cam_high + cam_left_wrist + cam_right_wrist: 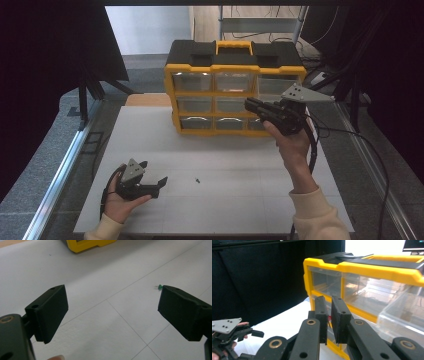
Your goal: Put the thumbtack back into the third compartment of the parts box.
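Note:
A yellow and black drawer cabinet (235, 65) with clear drawers stands at the back of the white table (240, 200). My right gripper (248, 104) is held up in front of its right side. In the right gripper view its jaws (329, 312) are almost together, with a small red object (329, 319) pinched between them. One clear drawer (402, 312) juts out of the cabinet beside that gripper. My left gripper (155, 172) rests low at the table's front left, wide open and holding nothing (112, 300). A tiny green pushpin (159, 286) lies on the table just past its right jaw (198, 180).
Dark curtains hang on both sides of the table. Metal rails (60, 175) run along its left and right edges. Cables trail at the back right (325, 75). Bare white tabletop lies between the two grippers.

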